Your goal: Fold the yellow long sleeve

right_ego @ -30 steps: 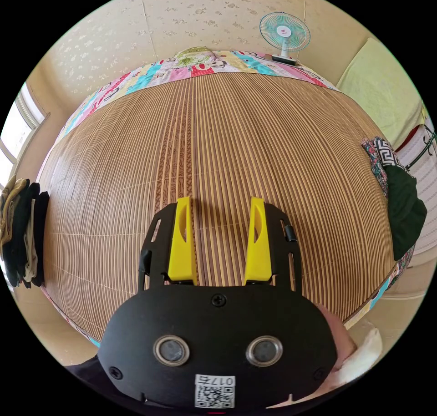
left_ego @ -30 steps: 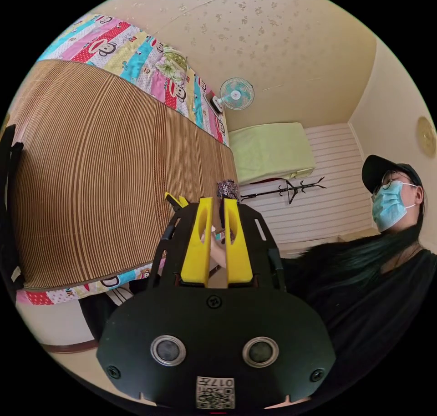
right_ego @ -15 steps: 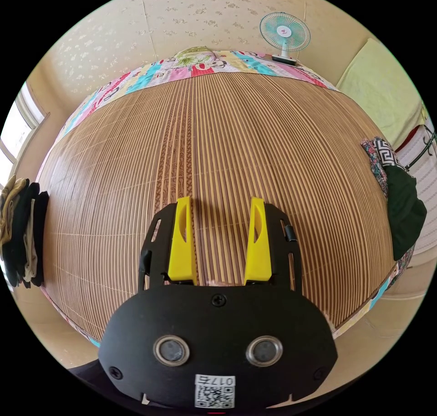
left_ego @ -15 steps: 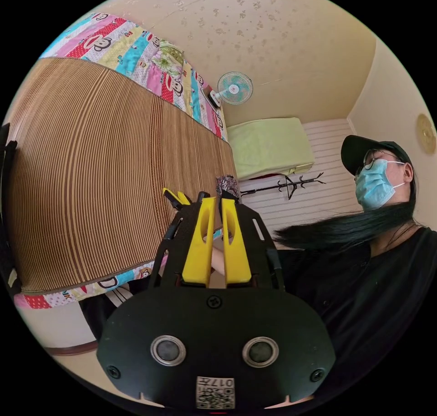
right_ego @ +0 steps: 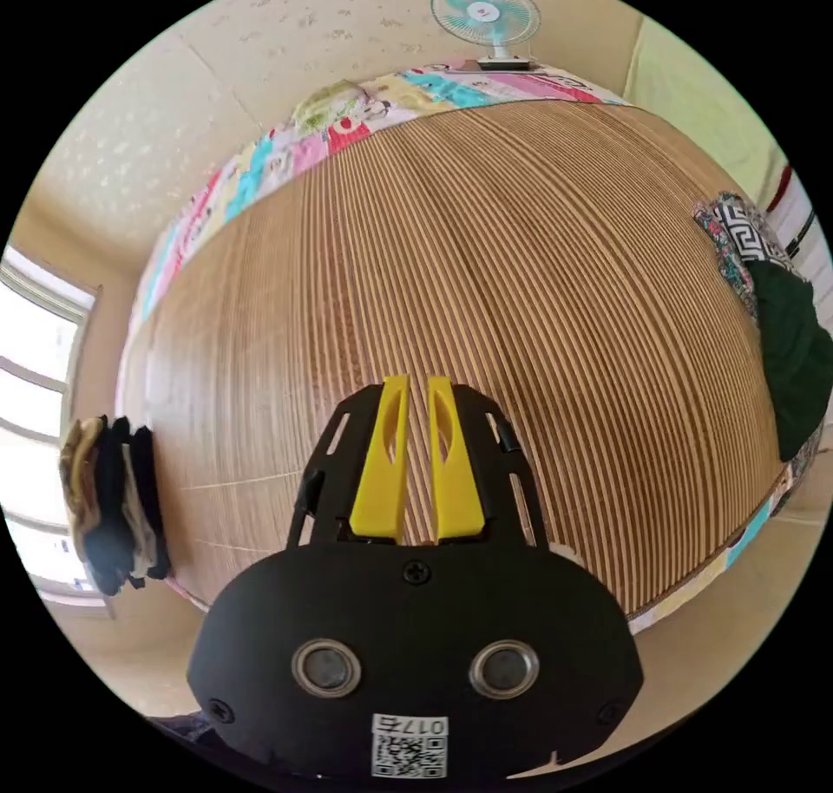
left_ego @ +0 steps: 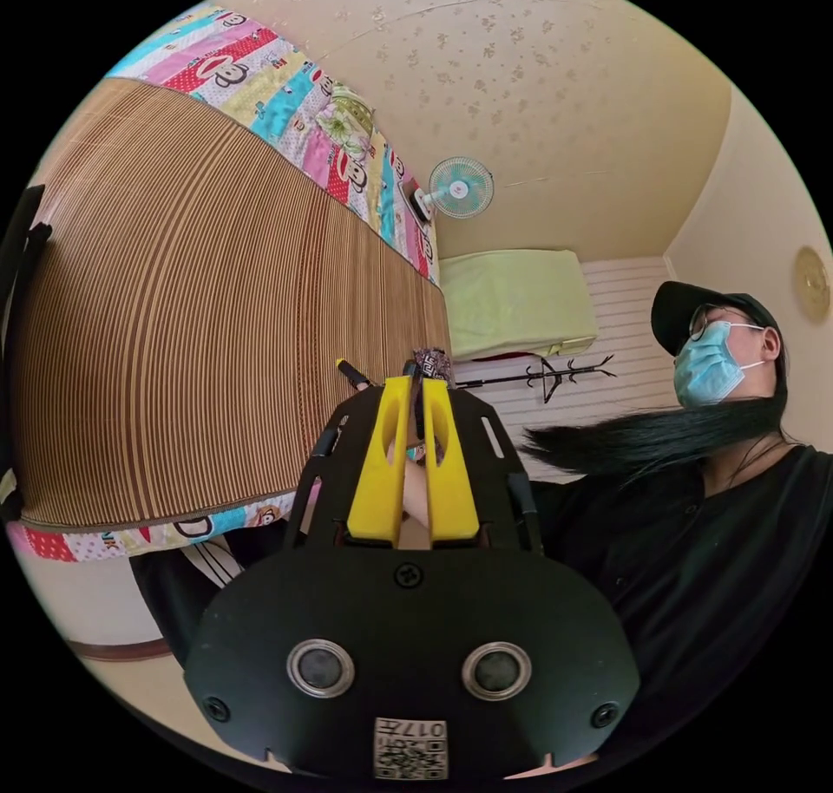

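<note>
Right tool (right_ego: pixel 415 394) above bamboo mat (right_ego: pixel 486 290)

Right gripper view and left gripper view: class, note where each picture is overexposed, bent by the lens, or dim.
Right gripper view: the window at the edge blows out white, and the striped brown bamboo mat bulges like a dome. Left gripper view: the same mat curves strongly; the person's black top is dark, with little detail.

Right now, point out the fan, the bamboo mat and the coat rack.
fan (right_ego: pixel 484 12), right gripper view, on the round grille.
bamboo mat (right_ego: pixel 486 272), right gripper view, on its bare slats.
coat rack (left_ego: pixel 548 370), left gripper view, on the dark pole.
</note>
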A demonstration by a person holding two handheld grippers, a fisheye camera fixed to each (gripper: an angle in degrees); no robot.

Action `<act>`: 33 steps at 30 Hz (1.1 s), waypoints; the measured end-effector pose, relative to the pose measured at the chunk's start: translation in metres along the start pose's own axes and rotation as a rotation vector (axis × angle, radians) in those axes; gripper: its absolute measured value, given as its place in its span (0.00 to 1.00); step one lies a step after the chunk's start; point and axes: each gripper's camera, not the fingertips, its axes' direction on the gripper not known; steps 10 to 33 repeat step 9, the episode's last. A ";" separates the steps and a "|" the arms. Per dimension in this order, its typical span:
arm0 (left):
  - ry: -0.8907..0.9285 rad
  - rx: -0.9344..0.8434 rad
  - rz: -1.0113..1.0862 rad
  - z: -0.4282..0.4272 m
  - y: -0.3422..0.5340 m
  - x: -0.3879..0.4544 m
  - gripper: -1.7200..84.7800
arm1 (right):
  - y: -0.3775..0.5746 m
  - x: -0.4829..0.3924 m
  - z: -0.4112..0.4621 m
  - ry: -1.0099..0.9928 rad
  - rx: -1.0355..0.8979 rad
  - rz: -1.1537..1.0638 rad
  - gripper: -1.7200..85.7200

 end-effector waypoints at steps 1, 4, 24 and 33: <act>-0.001 -0.005 0.018 0.008 0.000 0.003 0.06 | -0.002 0.004 -0.022 -0.032 0.060 0.012 0.05; -0.017 -0.017 0.089 0.030 0.000 0.018 0.06 | -0.002 0.018 -0.137 0.025 0.393 -0.036 0.03; -0.235 -0.101 0.269 0.084 0.002 0.059 0.07 | -0.021 0.127 -0.187 0.540 0.287 0.045 0.04; -0.235 -0.101 0.269 0.084 0.002 0.059 0.07 | -0.021 0.127 -0.187 0.540 0.287 0.045 0.04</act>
